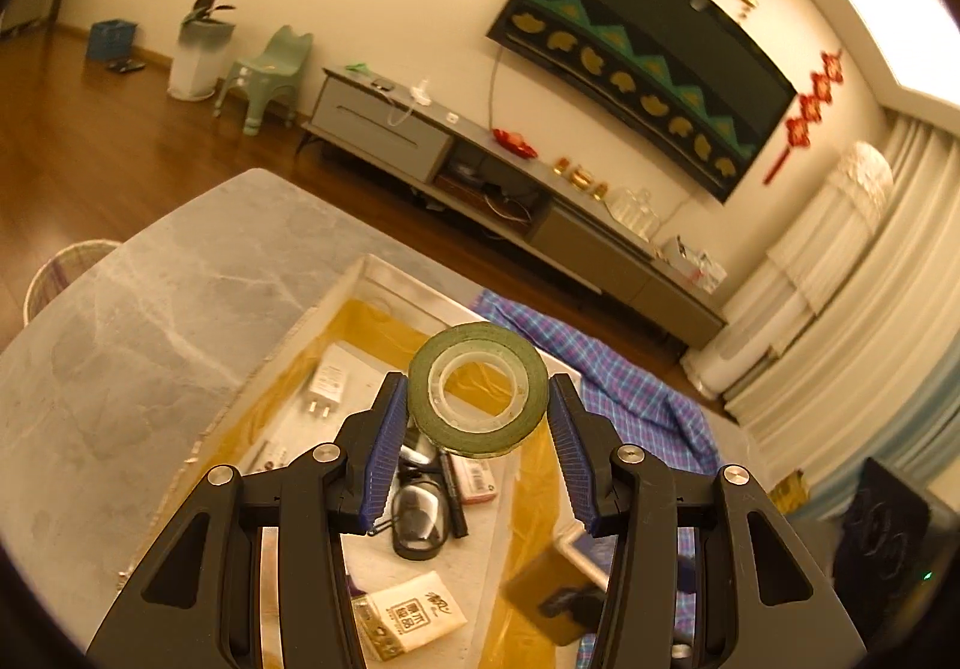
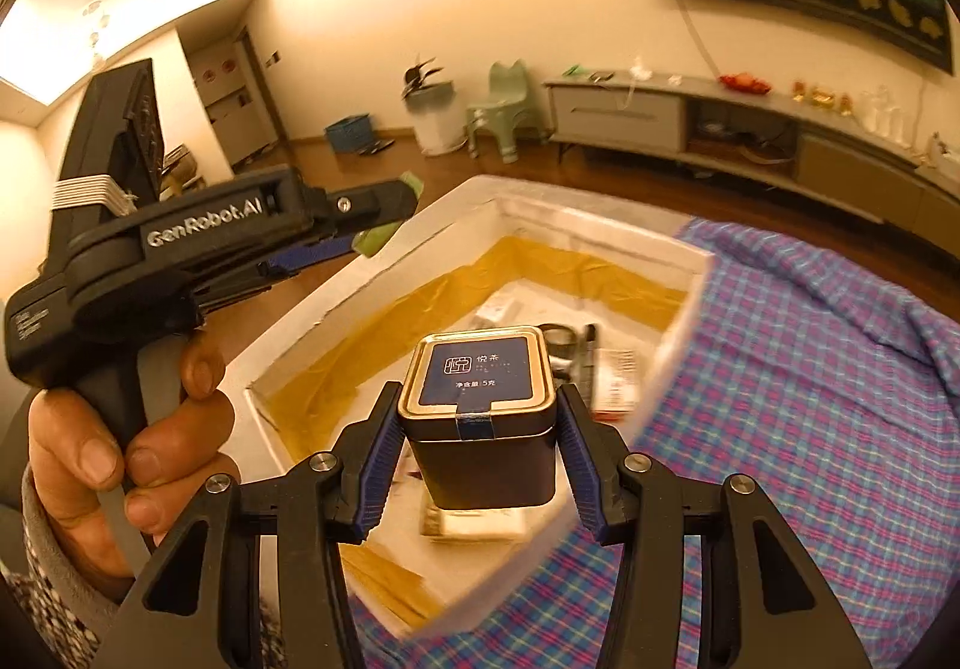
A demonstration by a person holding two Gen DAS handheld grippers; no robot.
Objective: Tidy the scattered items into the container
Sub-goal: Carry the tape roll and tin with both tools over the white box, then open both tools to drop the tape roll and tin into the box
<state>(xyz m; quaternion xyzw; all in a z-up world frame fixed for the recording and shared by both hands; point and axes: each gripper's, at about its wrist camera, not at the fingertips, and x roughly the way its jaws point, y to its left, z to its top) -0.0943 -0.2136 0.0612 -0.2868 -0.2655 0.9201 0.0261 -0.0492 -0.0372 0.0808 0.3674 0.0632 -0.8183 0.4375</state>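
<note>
White foam walls and yellow tape lining mark the container (image 2: 606, 237), which sits directly beneath both my claws. My left claw (image 1: 478, 399) is clamped on a roll of green tape (image 1: 478, 388), its blue pads pressing the roll's outer rim from either side, and it hangs over the box's middle. My right claw (image 2: 478, 432) is clamped on a dark tea tin (image 2: 480, 417), upright with its labelled lid facing up, above the near end of the box.

Much looks done already. Below my left claw, inside the box, lie a white charger (image 1: 327, 384), black glasses (image 1: 420, 519), a small red-and-white packet (image 1: 477, 480) and a white sachet (image 1: 414, 618). I judge what is left is mainly to let these two things go into the box; I see nothing else loose nearby, though the views cover only part of the surface.

Beyond my left claw's left side runs a grey marble-look tabletop (image 1: 150, 321); to the right of both claws lies a blue-and-purple checked cloth (image 2: 810, 369). Farther off are a wooden floor, a long grey TV cabinet (image 1: 420, 147) and a wall-hung television (image 1: 648, 51).
</note>
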